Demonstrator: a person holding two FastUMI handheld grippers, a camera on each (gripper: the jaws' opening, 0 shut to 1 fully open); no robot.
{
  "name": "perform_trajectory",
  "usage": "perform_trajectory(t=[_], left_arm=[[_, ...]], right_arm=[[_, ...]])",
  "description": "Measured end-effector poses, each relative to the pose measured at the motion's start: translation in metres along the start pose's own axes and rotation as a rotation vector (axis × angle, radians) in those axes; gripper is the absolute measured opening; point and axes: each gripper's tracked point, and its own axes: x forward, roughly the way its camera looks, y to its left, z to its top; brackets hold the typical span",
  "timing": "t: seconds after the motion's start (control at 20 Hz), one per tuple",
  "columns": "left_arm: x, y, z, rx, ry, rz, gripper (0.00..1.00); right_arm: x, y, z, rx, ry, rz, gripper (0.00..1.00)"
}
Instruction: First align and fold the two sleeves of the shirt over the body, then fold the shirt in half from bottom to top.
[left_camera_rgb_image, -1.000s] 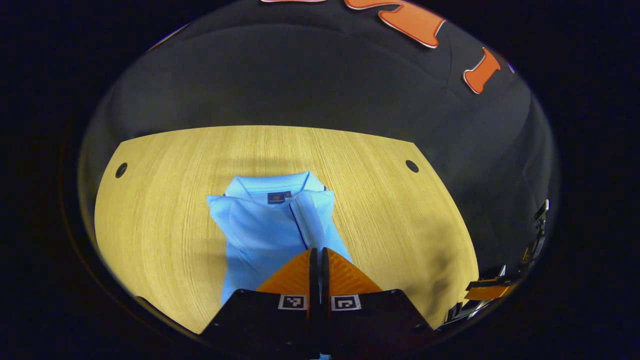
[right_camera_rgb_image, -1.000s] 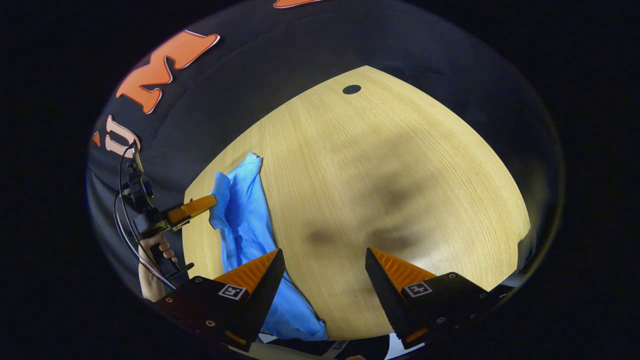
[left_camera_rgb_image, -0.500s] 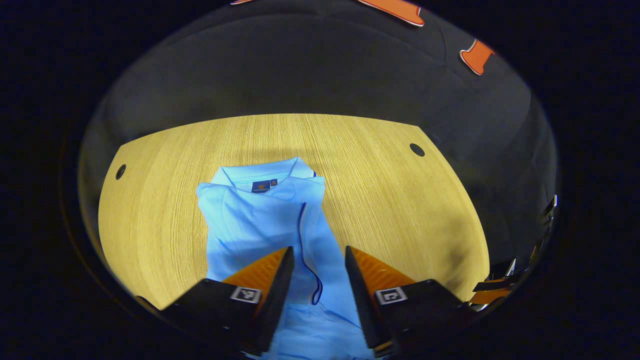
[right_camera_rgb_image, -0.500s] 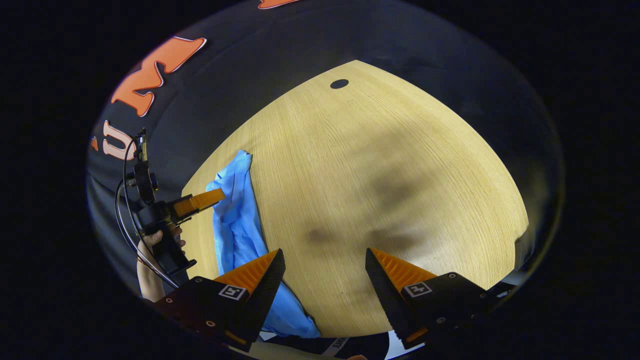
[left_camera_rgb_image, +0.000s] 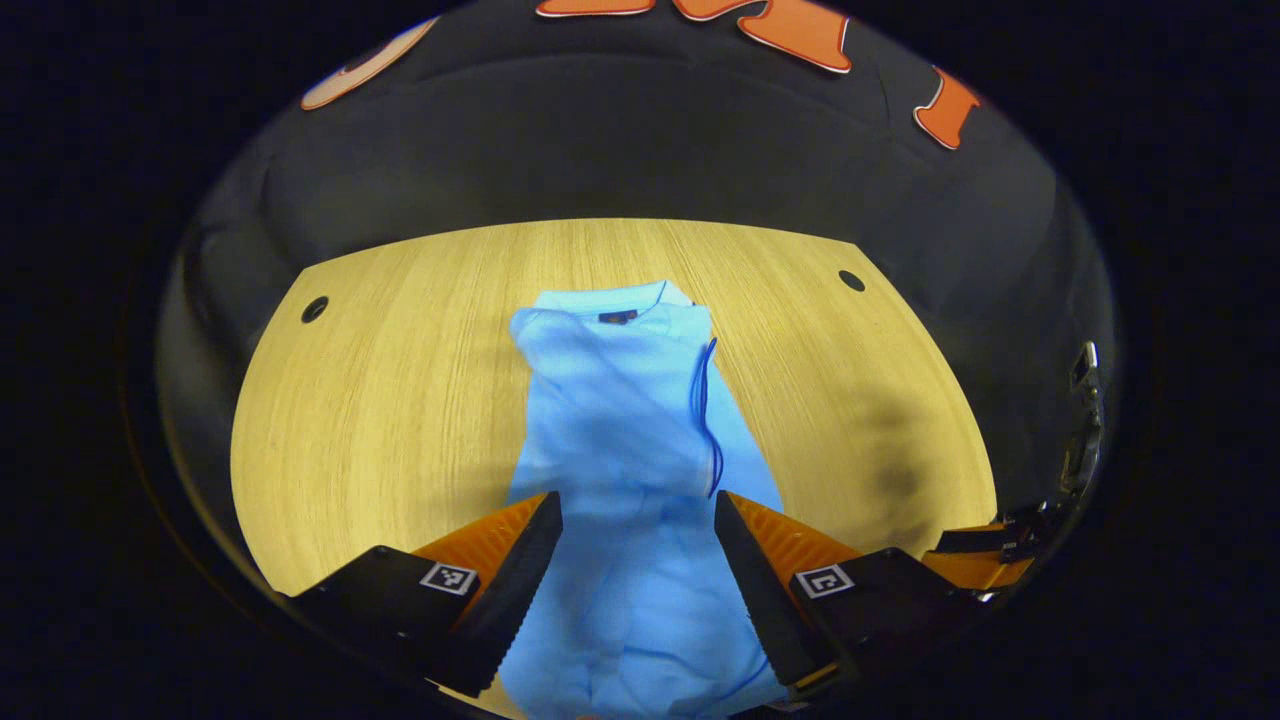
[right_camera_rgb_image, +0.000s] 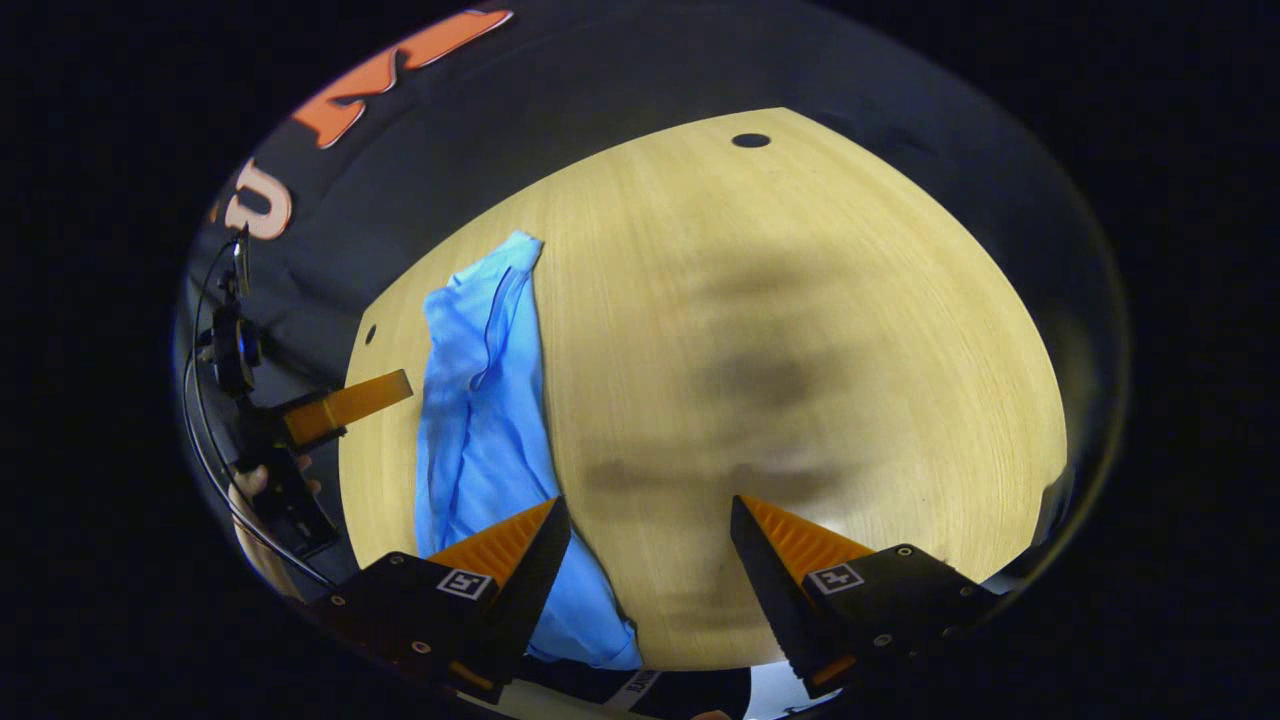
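Left gripper (left_camera_rgb_image: 637, 520) has its fingers spread wide with nothing between them but air, hovering above the near half of the shirt (left_camera_rgb_image: 625, 420); no contact visible. The shirt is light blue and lies on the wooden table (left_camera_rgb_image: 400, 380) as a long narrow strip, collar at the far end, hem end running under the gripper toward the near edge; both sleeves are already folded over the body, with a dark-trimmed sleeve edge (left_camera_rgb_image: 708, 420) running down the right side of the strip; the bottom-to-top fold is not yet done. Fabric in the near half looks blurred and a bit rumpled. In the left gripper view the right gripper's body shows at the far right edge, just off the table's right side. Right gripper (right_camera_rgb_image: 650, 530) also has its fingers wide apart, gripping nothing, over bare table to the right of the shirt (right_camera_rgb_image: 480, 400); its left finger (right_camera_rgb_image: 520, 560) overlaps the shirt's near edge in that view, touching or not I cannot tell. In the right gripper view the left gripper (right_camera_rgb_image: 345, 405) sits farther off at left, held by a hand (right_camera_rgb_image: 255, 485), beside the shirt's left edge. Two round holes in the table's far corners, one far left (left_camera_rgb_image: 314, 308), one far right (left_camera_rgb_image: 851, 281).
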Motion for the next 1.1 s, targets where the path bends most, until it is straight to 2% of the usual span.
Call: perform_trajectory(t=[0.3, 0.45, 0.6, 0.8, 1.1], left_arm=[[-0.047, 0.044, -0.079, -0.04, 0.063, 0.013, 1.0], [-0.06, 0.064, -0.119, -0.029, 0.092, 0.053, 1.0], [-0.068, 0.071, -0.155, -0.058, 0.141, 0.056, 1.0], [-0.077, 0.08, -0.199, -0.084, 0.231, 0.049, 1.0], [-0.084, 0.076, -0.241, -0.073, 0.337, 0.039, 1.0]], right_arm=[[0.007, 0.038, -0.062, -0.128, 0.073, -0.031, 0.99], [0.012, 0.037, -0.099, -0.249, 0.127, -0.102, 0.98], [0.011, 0.045, -0.132, -0.313, 0.196, -0.111, 0.99], [0.009, 0.047, -0.164, -0.321, 0.252, -0.125, 0.99], [0.004, 0.038, -0.19, -0.299, 0.292, -0.173, 0.99]])
